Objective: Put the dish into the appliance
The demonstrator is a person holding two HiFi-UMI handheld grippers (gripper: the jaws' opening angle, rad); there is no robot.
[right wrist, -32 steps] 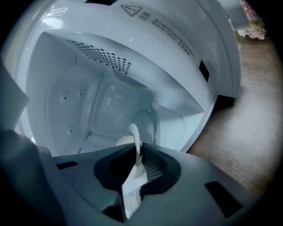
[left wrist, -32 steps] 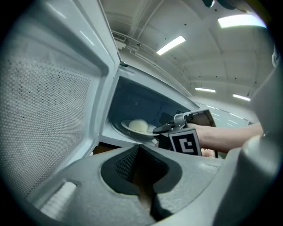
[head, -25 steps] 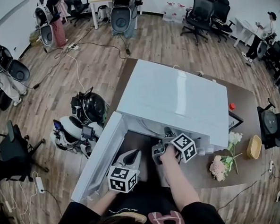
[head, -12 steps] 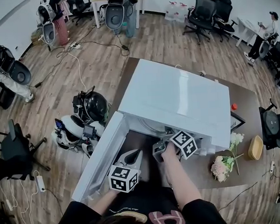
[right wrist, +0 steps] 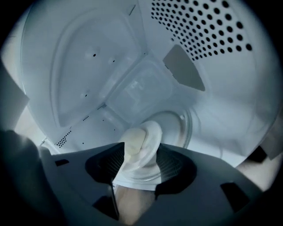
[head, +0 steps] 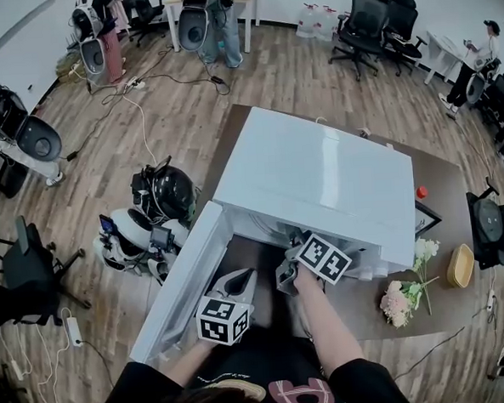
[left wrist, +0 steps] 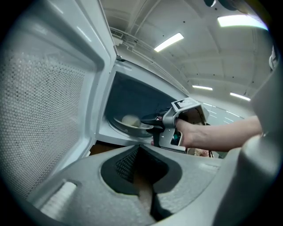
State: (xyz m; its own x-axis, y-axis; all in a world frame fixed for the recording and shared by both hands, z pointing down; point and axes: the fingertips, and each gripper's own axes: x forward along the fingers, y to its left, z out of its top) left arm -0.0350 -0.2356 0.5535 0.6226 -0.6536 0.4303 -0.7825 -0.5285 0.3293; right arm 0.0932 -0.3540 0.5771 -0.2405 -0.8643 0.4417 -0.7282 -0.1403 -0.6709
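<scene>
White microwave (head: 318,171) is shown in the head view w/ door (head: 185,286) swung open at left, right gripper (head: 292,266) reached inside it, left gripper (head: 238,282) parked shut & empty just outside. In the left gripper view the dish (left wrist: 132,128), pale lump (left wrist: 130,119) on it, is seen low inside. In the right gripper view its jaws are being opened, dish between them but unpinched, so placement is judged nearly done; only the door is to be cleared on exit.

The head camera looks steeply down from above on the white microwave (head: 319,179) and its open door (head: 184,277). Both gripper cameras see its inside: the left one from low by the door, the right one from within, very close.
</scene>
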